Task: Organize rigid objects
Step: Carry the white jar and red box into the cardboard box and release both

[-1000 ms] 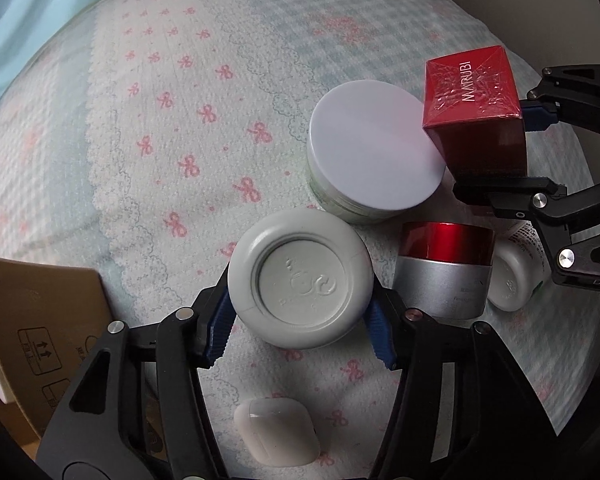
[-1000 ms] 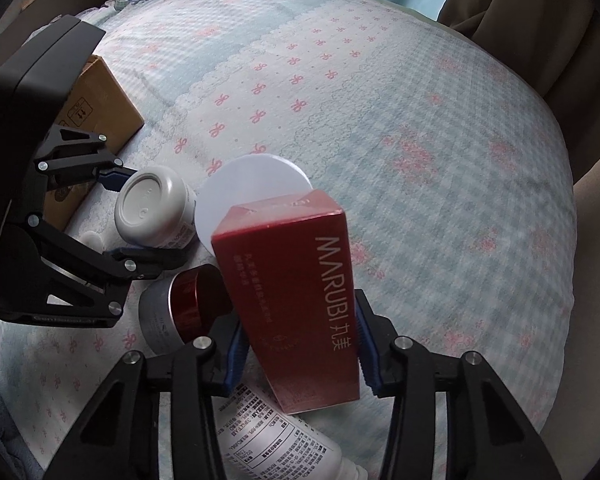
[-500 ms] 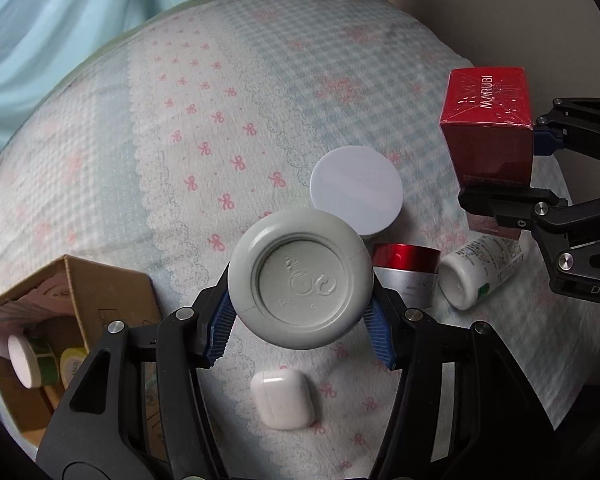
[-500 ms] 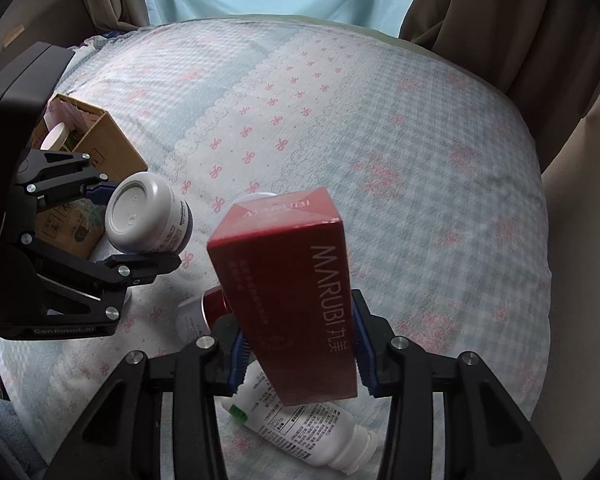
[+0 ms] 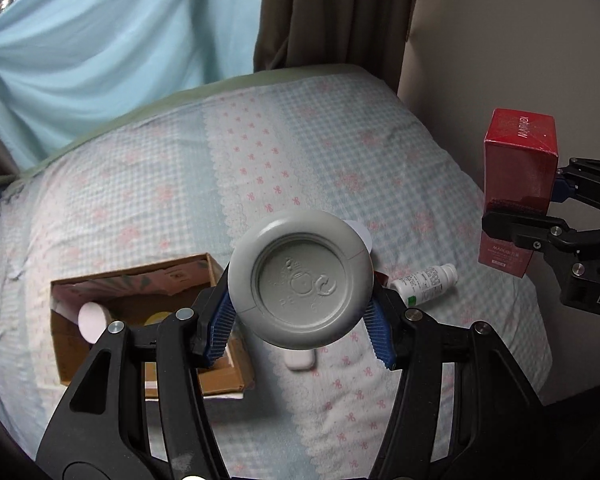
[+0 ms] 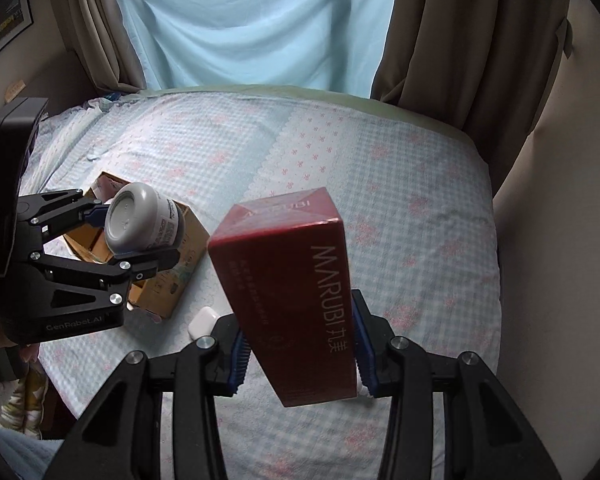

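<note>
Left tool [image 5: 300, 332]: your blue pads are clamped on the grey jar [image 5: 300, 278], held up above the bed.
Grey jar: its round, embossed end faces your left camera, so its long axis runs along the fingers; the right view shows a printed label round its body [image 6: 168, 228].
Right tool [image 6: 298, 354]: your pads grip the lower part of the red box [image 6: 290, 292], also in the air.
Red box: tall and glossy, "MARUBI" in pale letters down one face; long axis runs away from the fingers, leaning slightly left in your right view.
Below the left tool: a white earbud case [image 5: 299, 360] lies on the bedspread [image 5: 260, 168], just right of the cardboard box [image 5: 140, 276].
Cardboard box: open-topped, with a pale roll [image 5: 93, 316] inside; the jar hangs near its right edge.
Right side: a white bottle [image 5: 426, 284] lies on its side, cap pointing right.
Room to move: open bedspread beyond the objects; the bed edge meets the wall [image 5: 480, 60] on your right, and curtains [image 6: 252, 20] close the far end.
</note>
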`<state>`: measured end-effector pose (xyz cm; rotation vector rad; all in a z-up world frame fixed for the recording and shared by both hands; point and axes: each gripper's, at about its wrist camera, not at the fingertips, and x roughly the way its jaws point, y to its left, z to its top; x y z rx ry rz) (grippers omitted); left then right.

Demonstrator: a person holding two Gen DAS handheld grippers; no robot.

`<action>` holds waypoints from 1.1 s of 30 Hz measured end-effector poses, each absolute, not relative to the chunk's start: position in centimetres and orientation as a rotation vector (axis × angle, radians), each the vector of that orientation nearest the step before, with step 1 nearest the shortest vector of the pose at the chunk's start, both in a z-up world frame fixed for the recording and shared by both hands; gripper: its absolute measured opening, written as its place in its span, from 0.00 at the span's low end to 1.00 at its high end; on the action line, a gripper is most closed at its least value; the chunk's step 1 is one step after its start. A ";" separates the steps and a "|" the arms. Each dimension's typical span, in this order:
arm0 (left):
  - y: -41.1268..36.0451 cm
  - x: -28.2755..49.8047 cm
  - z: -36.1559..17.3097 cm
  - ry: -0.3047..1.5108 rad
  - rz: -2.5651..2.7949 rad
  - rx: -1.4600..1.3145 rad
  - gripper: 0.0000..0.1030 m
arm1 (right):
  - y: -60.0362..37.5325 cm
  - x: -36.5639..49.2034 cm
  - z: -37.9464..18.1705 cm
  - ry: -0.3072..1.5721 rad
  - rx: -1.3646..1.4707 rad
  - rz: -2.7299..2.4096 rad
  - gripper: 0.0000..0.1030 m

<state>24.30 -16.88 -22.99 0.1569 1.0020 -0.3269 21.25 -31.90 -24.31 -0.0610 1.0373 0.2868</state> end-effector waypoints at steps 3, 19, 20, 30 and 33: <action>-14.3 23.2 -20.0 0.960 -0.297 0.149 0.52 | -30.3 20.8 -21.0 1.004 -0.043 0.293 0.39; 5.1 20.7 -17.3 0.947 -0.209 0.110 0.52 | -14.1 20.9 -17.6 1.018 0.031 0.347 0.39; 6.4 21.0 -17.8 0.956 -0.212 0.110 0.52 | -13.0 21.1 -17.8 1.024 0.033 0.341 0.39; 14.8 24.6 -25.3 1.070 -0.273 0.108 0.52 | -2.8 25.6 -24.0 1.137 0.094 0.287 0.39; 16.2 25.8 -28.1 1.103 -0.278 0.092 0.52 | -0.5 27.2 -26.5 1.187 0.121 0.294 0.39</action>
